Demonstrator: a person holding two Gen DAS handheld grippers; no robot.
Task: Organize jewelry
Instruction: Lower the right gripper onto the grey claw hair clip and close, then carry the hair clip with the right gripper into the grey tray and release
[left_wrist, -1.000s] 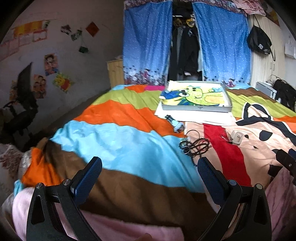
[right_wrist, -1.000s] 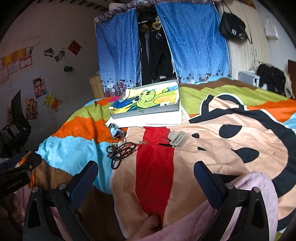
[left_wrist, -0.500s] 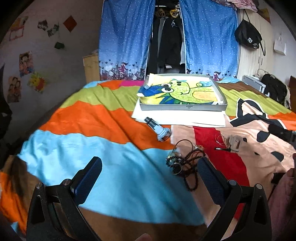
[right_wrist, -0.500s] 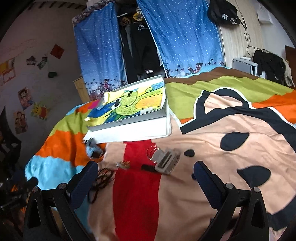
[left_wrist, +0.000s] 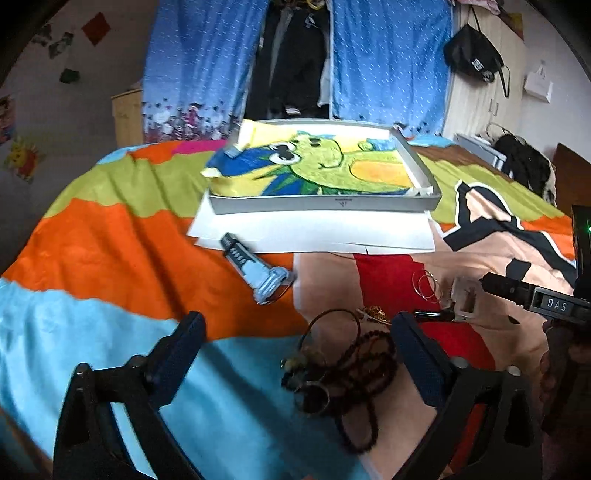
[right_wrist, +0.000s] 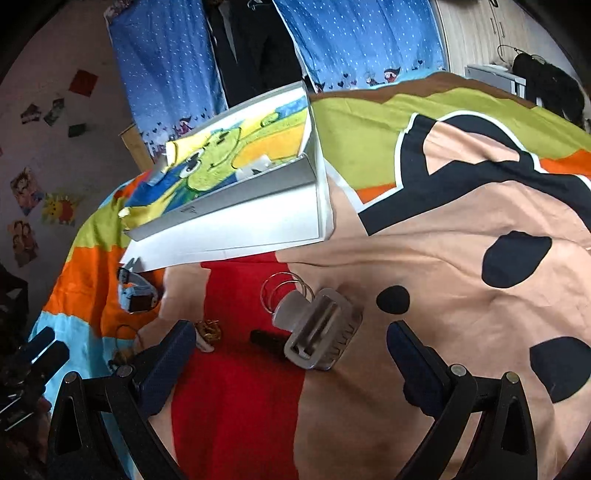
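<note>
A tangle of dark beaded necklaces (left_wrist: 347, 373) lies on the bedspread between the fingers of my open left gripper (left_wrist: 295, 332). A blue watch (left_wrist: 258, 273) lies beyond it. A grey hair claw clip (right_wrist: 317, 332) lies between the fingers of my open right gripper (right_wrist: 291, 343), with thin hoop earrings (right_wrist: 284, 291), a small black clip (right_wrist: 266, 338) and a gold piece (right_wrist: 208, 328) beside it. A grey tray (left_wrist: 325, 205) lined with a cartoon cloth sits on white paper farther back; it also shows in the right wrist view (right_wrist: 236, 199).
The colourful bedspread (left_wrist: 110, 240) covers the whole bed. Blue curtains (left_wrist: 388, 55) and hanging dark clothes stand behind the tray. The right gripper's body (left_wrist: 535, 299) shows at the right edge of the left wrist view.
Both grippers have moved forward and down toward the bed. The left one now straddles the beaded necklaces and the right one straddles the hair clip. Both stay open.
</note>
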